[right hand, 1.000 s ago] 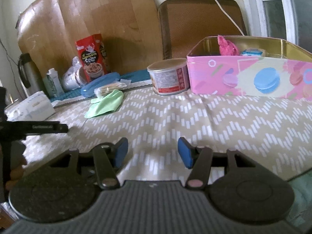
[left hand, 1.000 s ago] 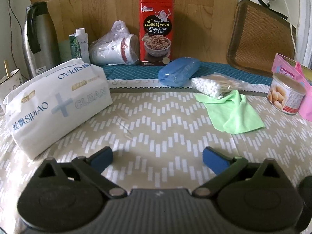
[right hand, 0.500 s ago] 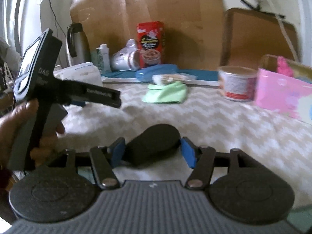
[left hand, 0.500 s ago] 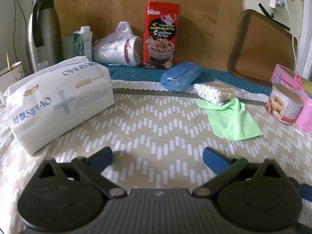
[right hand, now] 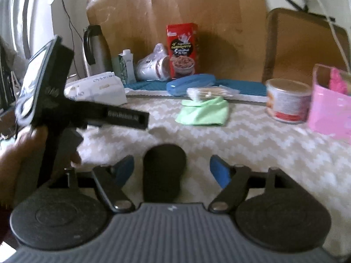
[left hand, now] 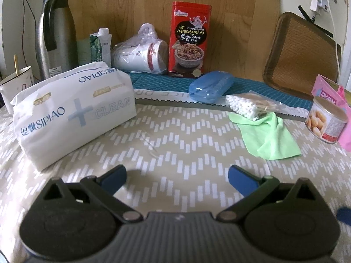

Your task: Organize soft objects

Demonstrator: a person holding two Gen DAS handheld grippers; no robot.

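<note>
A white tissue pack (left hand: 72, 111) lies at the left of the patterned tablecloth (left hand: 175, 144). A green cloth (left hand: 269, 135) lies at the right, with a bag of cotton swabs (left hand: 248, 107) on its far edge. My left gripper (left hand: 177, 175) hovers open over bare cloth, well short of both. My right gripper (right hand: 171, 165) is opening. A dark rounded thing (right hand: 164, 171), which looks like part of the left tool, sits between its pads without touching them. The green cloth (right hand: 204, 112) lies far ahead of it. A hand (right hand: 22, 153) holds the left tool's bar (right hand: 118, 117).
A pink tin box (right hand: 329, 114) with something pink inside and a food can (right hand: 287, 100) stand at the right. Along the back are a blue case (left hand: 210, 86), a red snack box (left hand: 189, 39), bagged cups (left hand: 140, 54), a carton (left hand: 101, 46), a flask (left hand: 54, 35) and a mug (left hand: 17, 85).
The right view has swung left, away from the pink box. A dark rounded thing came between the right jaws, which have since spread wider. The left view has only rolled slightly.
</note>
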